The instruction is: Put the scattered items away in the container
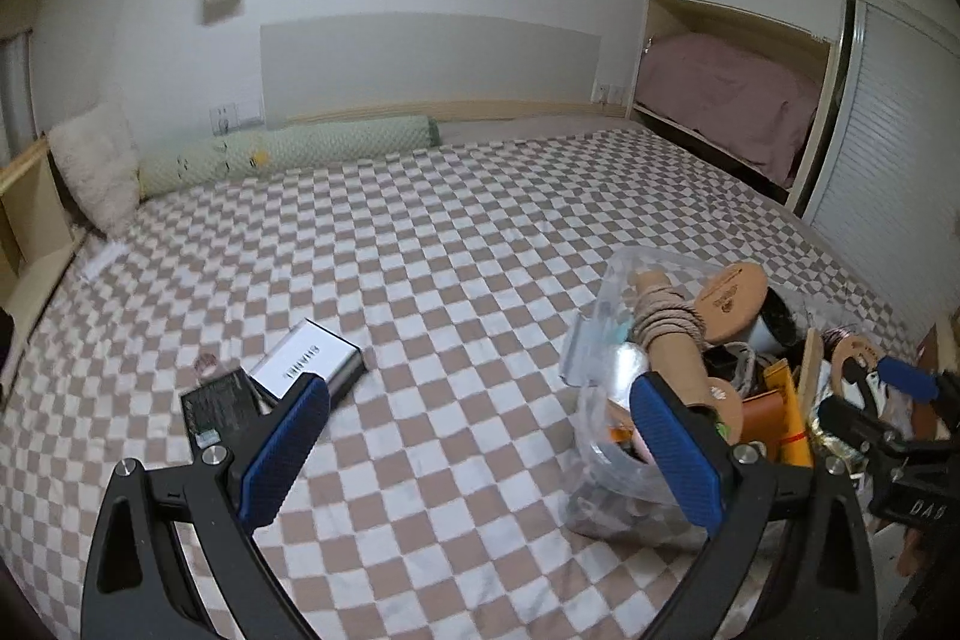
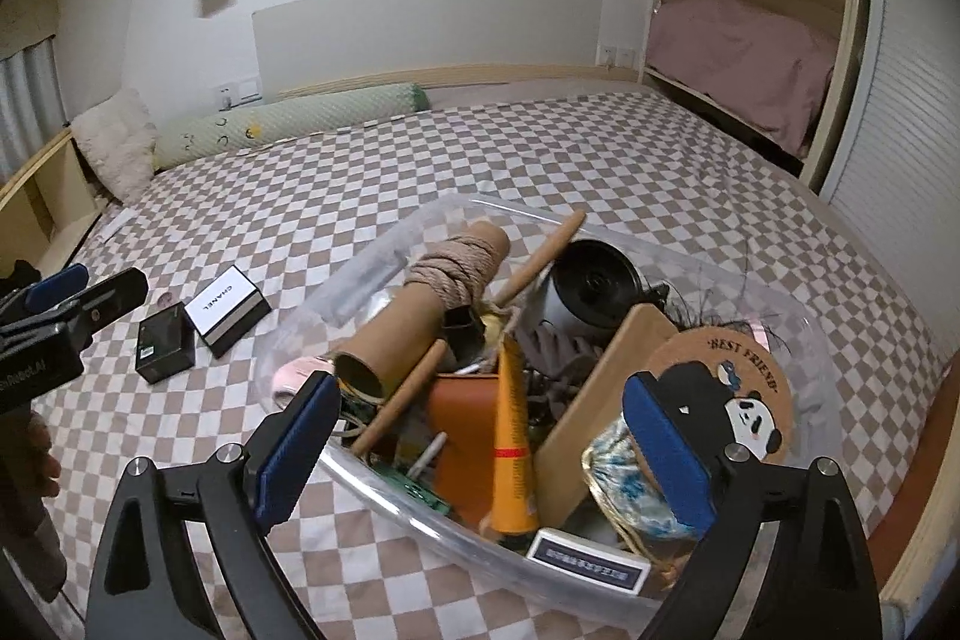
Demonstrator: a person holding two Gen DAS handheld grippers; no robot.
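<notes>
A clear plastic container (image 2: pixel 384 484) stands on the checkered bed, packed with a rope-wound cardboard tube (image 2: pixel 420 304), a panda cork coaster (image 2: pixel 738 388), an orange tube (image 2: pixel 510 448) and other items. My right gripper (image 2: pixel 483 382) hangs open just above it, with nothing held between its fingers. Left of the container lie a white box (image 1: pixel 306 361) with black sides and a black box (image 1: pixel 219 409), side by side. My left gripper (image 1: pixel 480 388) is open and empty over the bedspread; its left finger overlaps both boxes, and the container (image 1: pixel 600 460) is at its right finger.
A green bolster (image 1: pixel 288 154) and a fluffy white pillow (image 1: pixel 96 166) lie along the headboard. A wooden shelf (image 1: pixel 30 220) borders the bed's left side. At the right are an alcove with pink cloth (image 1: pixel 720 100) and a louvered door (image 1: pixel 888 148). The bed's middle is bare checkered cloth.
</notes>
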